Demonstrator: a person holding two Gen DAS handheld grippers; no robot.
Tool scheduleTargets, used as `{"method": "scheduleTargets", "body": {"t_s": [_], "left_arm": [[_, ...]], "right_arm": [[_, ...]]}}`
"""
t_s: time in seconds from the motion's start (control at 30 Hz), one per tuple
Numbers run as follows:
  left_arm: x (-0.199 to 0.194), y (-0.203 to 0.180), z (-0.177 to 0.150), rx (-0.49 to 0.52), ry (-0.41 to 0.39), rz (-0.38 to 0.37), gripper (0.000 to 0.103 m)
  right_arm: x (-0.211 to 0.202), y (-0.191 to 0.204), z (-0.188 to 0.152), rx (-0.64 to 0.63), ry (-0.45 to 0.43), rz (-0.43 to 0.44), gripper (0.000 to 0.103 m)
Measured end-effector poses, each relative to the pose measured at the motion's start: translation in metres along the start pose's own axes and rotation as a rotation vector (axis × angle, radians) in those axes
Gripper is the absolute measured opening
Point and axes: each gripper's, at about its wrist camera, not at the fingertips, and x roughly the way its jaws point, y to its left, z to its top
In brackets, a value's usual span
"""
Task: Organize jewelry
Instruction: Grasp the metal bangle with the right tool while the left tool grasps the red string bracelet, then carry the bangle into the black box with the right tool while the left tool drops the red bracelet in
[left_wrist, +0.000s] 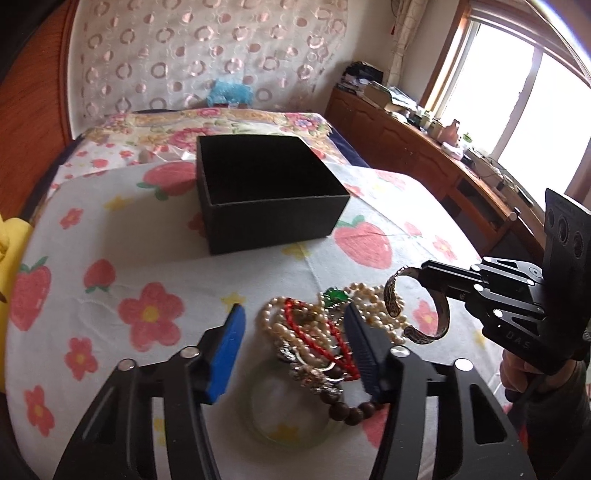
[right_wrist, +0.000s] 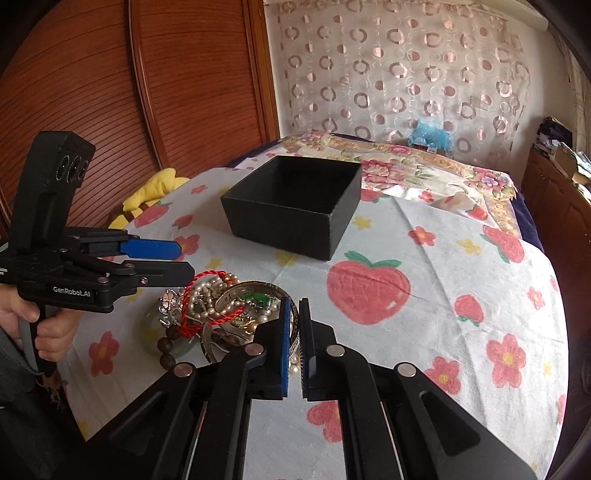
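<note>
The right gripper (right_wrist: 298, 332) is closed on the band of a silver cuff bangle (left_wrist: 417, 306), which hangs clear of the cloth just above the jewelry pile (left_wrist: 325, 332). The cuff is rigid and smooth metal, probably light. Gripped across the band, it is likely to pivot; carry it level.

The left gripper (left_wrist: 295, 347) stands part open over the pile, its pads pressing on nothing. The pile's pearl strands (left_wrist: 273, 325) and red cord (right_wrist: 207, 295) are limp and tangled; take one strand at a free loop, or several will probably follow. The open black box (right_wrist: 295, 206) sits empty beyond the pile on the strawberry-print cloth (right_wrist: 443, 314).
</note>
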Motion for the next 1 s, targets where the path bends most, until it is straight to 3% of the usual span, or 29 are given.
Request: {"method": "scheduleTargets", "body": {"t_s": [0.2,0.33,0.37,0.63,1.0], "left_arm": [[0.018,-0.008,-0.003,0.023,0.063,0.025,0.031],[0.016,-0.013,-0.005,0.038,0.062,0.051,0.004],[0.013,-0.013,-0.004,0.036,0.053,0.040,0.002],[-0.026,-0.025,0.011,0.070,-0.066,0.045,0.002],[-0.072,-0.035,0.031,0.097,-0.174,0.043,0.002]], "right_arm": [[0.000,-0.002,-0.002,0.010,-0.006,-0.002,0.005],[-0.001,-0.002,-0.001,0.009,-0.006,-0.002,0.005],[-0.001,-0.002,-0.001,0.009,-0.007,-0.003,0.005],[-0.003,-0.003,0.001,0.012,-0.010,-0.015,0.005],[-0.006,-0.003,0.010,0.006,-0.029,-0.023,0.005]]}}
